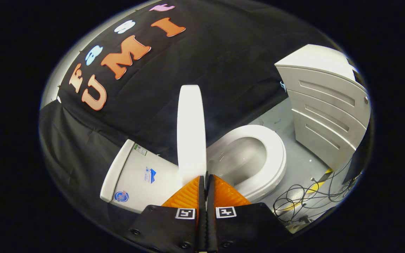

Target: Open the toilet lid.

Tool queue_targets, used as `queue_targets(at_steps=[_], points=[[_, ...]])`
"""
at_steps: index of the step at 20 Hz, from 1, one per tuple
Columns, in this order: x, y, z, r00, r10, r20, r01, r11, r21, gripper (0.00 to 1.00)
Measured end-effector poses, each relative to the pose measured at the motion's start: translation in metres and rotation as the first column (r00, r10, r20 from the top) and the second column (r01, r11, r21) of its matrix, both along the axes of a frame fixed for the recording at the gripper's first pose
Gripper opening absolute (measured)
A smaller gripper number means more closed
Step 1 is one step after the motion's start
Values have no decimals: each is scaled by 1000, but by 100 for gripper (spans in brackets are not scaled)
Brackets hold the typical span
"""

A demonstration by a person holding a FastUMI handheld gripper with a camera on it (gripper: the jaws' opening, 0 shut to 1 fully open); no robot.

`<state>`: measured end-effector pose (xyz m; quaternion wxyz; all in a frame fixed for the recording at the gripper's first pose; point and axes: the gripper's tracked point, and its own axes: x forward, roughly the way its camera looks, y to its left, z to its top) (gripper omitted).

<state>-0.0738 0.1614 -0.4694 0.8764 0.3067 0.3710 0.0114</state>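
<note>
The white toilet lid (191, 130) stands raised, seen edge-on, between the tank (135, 175) and the seat ring (276, 158). The bowl (241, 158) under the seat lies uncovered. My gripper (206, 177) is shut, its two fingers pressed together with nothing between them. The fingertips sit just in front of the lid's lower edge, close to the hinge; I cannot tell whether they touch it.
A white drawer cabinet (325, 112) stands beyond the toilet on the grey floor (294, 151). Loose black cables (304, 203) and a yellow-black tape strip (316, 184) lie on the floor beside the bowl. Black cloth wall (223, 70) hangs behind the tank.
</note>
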Motion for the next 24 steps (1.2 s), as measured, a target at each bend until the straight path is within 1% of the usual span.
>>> queue_targets(at_steps=[3,8,12,16,24], points=[[3,13,13,1000,23,-16,-24,999,-47,8],[4,42,37,998,63,0,-62,991,-119,8],[5,62,51,997,71,12,-68,984,-162,8],[6,84,63,994,107,24,-99,966,-238,8],[5,122,79,986,160,52,-136,937,-321,8]])
